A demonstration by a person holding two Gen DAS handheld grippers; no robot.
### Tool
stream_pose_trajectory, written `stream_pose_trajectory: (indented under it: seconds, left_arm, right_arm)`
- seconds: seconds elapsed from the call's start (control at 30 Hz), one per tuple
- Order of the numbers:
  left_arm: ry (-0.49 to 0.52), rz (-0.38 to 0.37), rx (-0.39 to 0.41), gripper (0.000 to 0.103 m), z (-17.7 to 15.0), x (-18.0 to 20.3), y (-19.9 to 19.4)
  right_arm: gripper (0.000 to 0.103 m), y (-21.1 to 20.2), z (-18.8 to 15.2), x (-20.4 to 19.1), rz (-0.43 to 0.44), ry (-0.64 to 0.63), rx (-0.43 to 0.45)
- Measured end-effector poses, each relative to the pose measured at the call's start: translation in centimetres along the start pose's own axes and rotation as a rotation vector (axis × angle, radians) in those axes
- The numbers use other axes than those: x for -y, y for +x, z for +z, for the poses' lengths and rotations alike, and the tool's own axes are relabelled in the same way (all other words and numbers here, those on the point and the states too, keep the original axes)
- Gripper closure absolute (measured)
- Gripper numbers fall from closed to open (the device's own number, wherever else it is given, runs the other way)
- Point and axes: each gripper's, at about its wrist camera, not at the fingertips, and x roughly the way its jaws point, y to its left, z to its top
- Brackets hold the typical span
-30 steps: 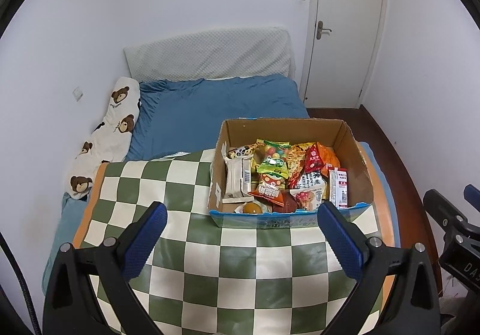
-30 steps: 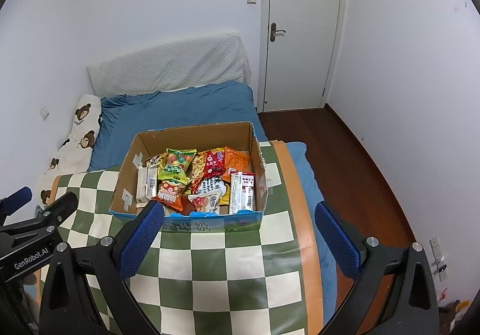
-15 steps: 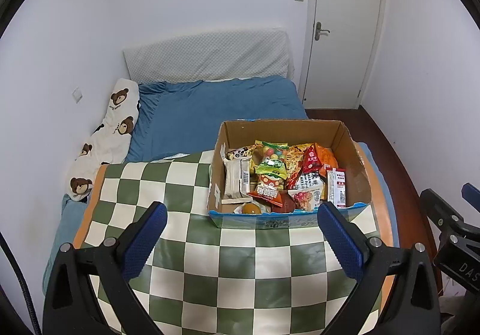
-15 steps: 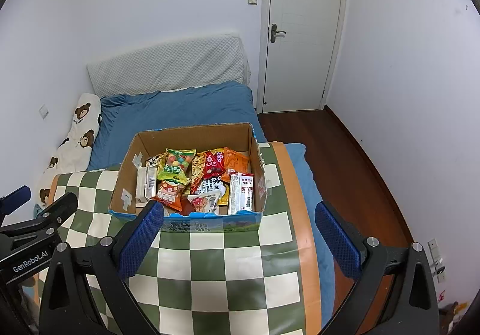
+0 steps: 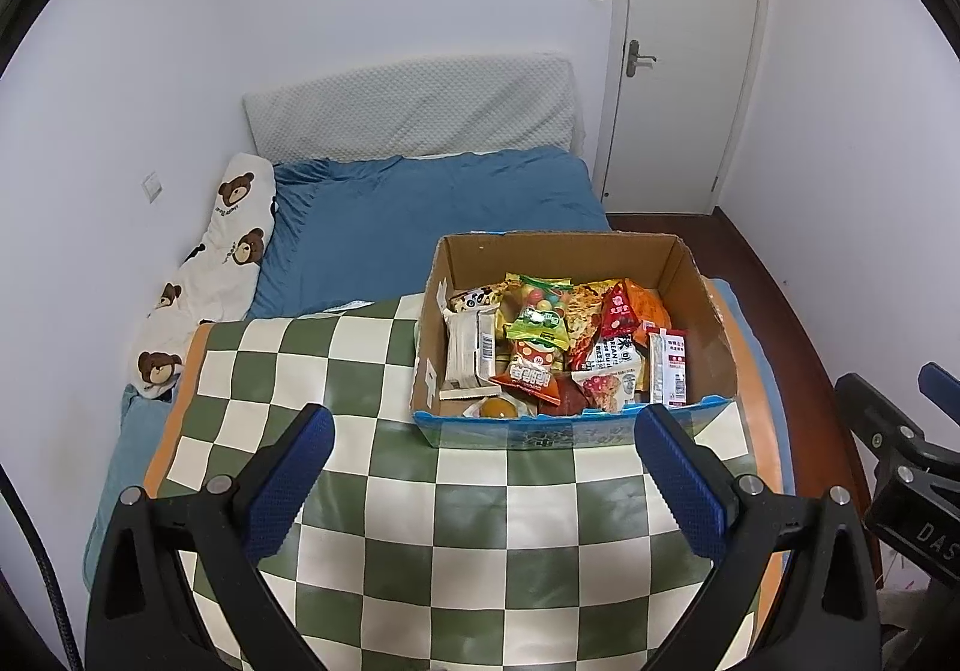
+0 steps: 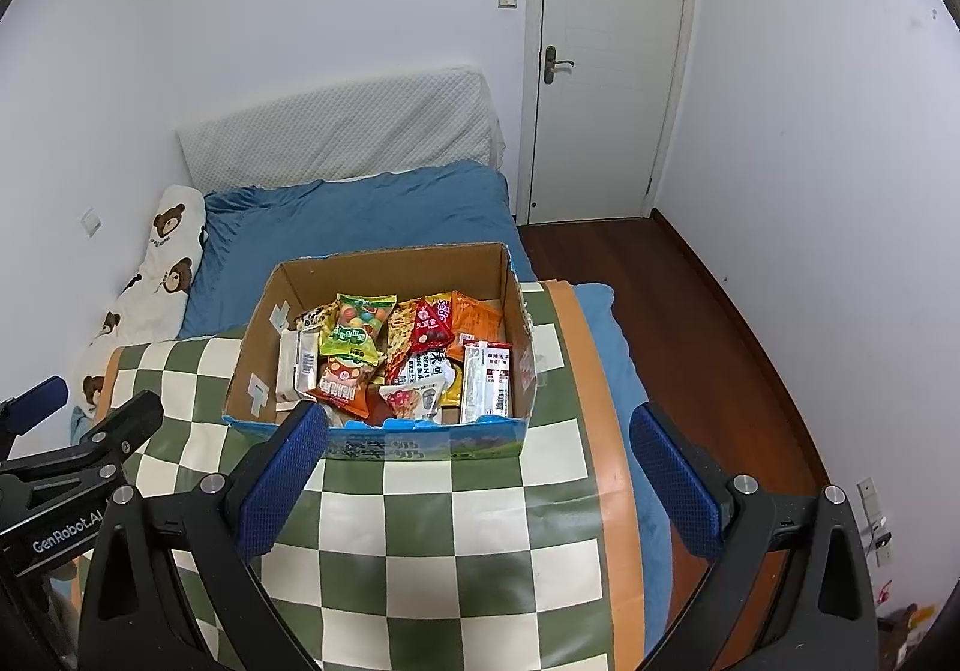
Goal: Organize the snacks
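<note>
Hovering above the checkered bench, left gripper spread wide, pinching nothing. Right gripper likewise spread wide, nothing between its blue pads, just short of the cardboard box. Sitting at the bench's far end, near the blue bed, box open-topped and packed with snacks: green candy bag toward the back, white wrapped bar along the left wall, red-and-white packet upright at the right wall, orange bag behind it. Both grippers side by side, well clear of the snacks.
</note>
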Motion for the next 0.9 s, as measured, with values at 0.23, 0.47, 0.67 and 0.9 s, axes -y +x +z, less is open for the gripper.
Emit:
stream_pose_trajectory:
  seconds: [0.23, 0.47, 0.67, 0.9]
  left_arm:
    - [0.006, -0.002, 0.002, 0.0, -0.19, -0.06, -0.13]
    - [0.007, -0.003, 0.003, 0.0, -0.16, -0.04, -0.1]
    - [0.015, -0.011, 0.005, 0.0, -0.2, -0.09, -0.35]
    - [0.017, -0.011, 0.005, 0.0, -0.22, -0.05, -0.42]
  right_arm:
    - [0.0, -0.19, -0.31, 0.04, -0.001, 0.001, -0.002]
    - [0.0, -0.15, -0.32, 0.04, 0.0, 0.0, -0.002]
    - [0.0, -0.17, -0.37, 0.08, 0.001, 0.004, -0.002]
    - [0.0, -0.18, -0.35, 0.05, 0.002, 0.001, -0.003]
